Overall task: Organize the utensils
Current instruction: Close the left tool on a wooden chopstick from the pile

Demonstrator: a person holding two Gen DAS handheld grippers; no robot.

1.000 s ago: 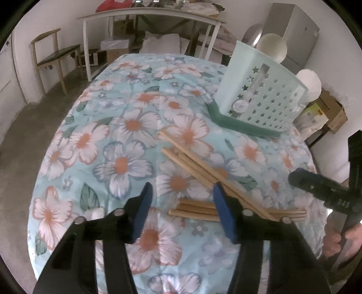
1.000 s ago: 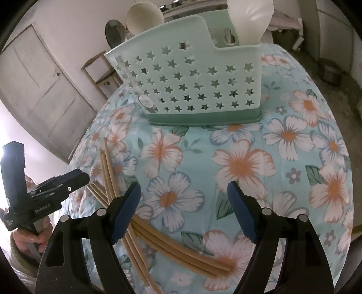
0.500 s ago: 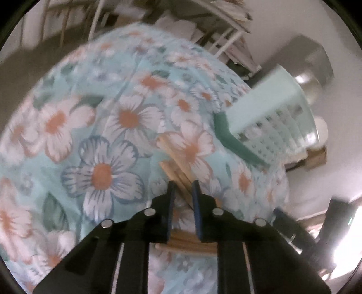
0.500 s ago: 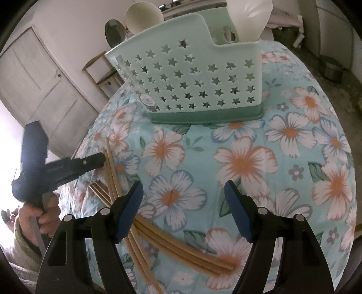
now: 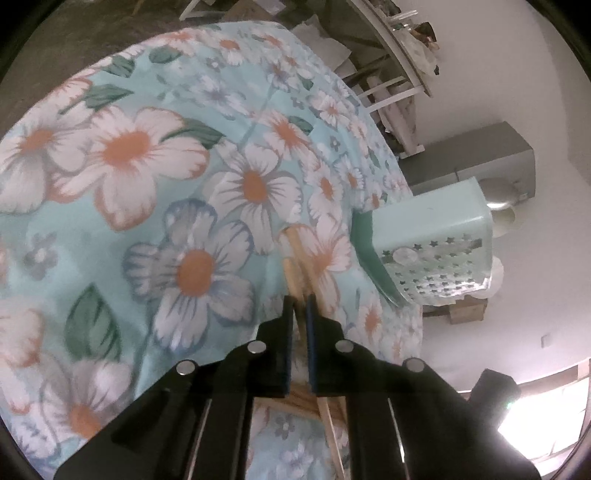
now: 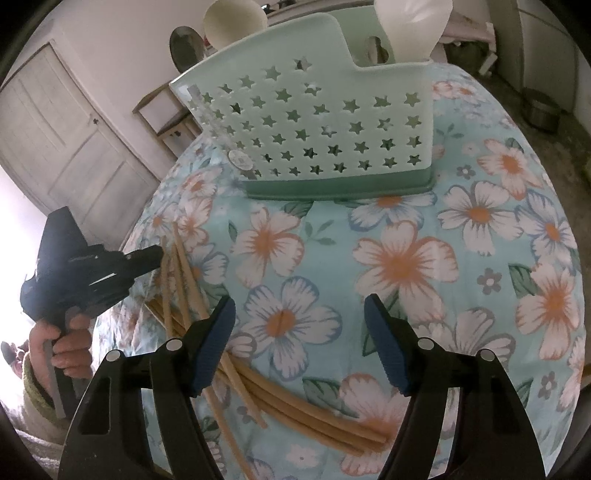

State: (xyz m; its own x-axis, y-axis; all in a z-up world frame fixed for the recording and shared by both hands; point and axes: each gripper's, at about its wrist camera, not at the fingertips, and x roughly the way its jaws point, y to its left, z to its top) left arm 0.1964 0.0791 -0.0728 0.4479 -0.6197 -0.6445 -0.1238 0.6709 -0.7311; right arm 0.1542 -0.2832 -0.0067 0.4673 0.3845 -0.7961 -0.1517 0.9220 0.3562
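Left claw (image 5: 300, 308) closed — onto chopsticks (image 5: 295, 266)

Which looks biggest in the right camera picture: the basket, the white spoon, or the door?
1. Basket, the biggest in the picture.
2. Door, a bit smaller, but it stands far back, so it is really bigger.
3. White spoon, the smallest; only its top shows above the basket.

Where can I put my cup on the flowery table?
Free: the flowered cloth between the mint star-holed basket and the open right claw. Crowded: the wooden chopsticks, piled towards the left claw, which grips one.
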